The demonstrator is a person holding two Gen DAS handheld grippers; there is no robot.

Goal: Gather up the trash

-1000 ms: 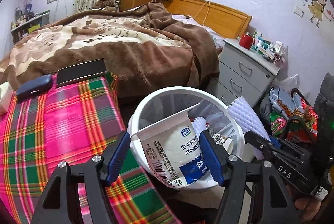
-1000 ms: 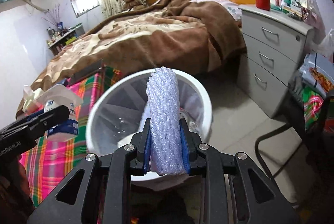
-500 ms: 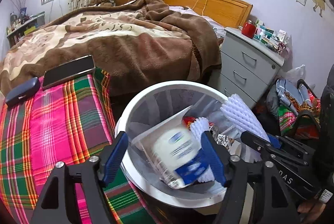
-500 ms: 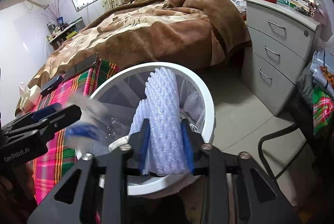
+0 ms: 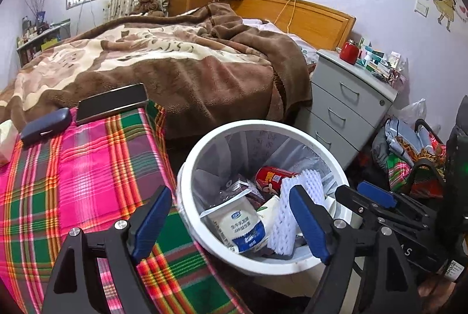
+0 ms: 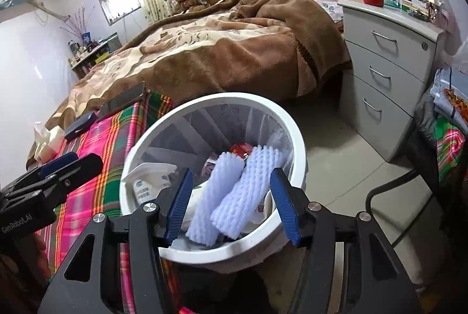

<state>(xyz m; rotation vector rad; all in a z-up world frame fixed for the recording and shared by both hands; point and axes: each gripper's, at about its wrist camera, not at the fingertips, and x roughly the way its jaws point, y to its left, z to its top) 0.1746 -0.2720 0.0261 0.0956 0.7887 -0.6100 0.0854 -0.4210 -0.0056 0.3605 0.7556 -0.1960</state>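
Observation:
A white trash bin point(image 5: 187, 167) point(image 6: 295, 132) stands on the floor beside the plaid-covered table. Inside it lie a white milk carton point(image 5: 239, 223) point(image 6: 146, 185), white foam fruit netting point(image 5: 288, 226) point(image 6: 234, 197) and a red can point(image 5: 272, 176) point(image 6: 241, 148). My left gripper point(image 5: 231, 220) hangs over the bin with its jaws opening; the carton lies loose below them, untouched. Over the bin's near rim, my right gripper point(image 6: 232, 201) has its jaws opening too; the netting rests in the bin between them, free of the pads.
The plaid cloth point(image 5: 73, 173) carries a phone point(image 5: 114, 101), a dark case point(image 5: 45, 126) and a tissue pack point(image 6: 44, 141). A bed with a brown blanket point(image 5: 175, 65) lies behind. A grey drawer unit point(image 6: 389, 65) and bags point(image 5: 409, 150) stand on the right.
Both grippers opened. The milk carton dropped from the left gripper into the bin, and the foam netting fell from the right gripper into the bin.

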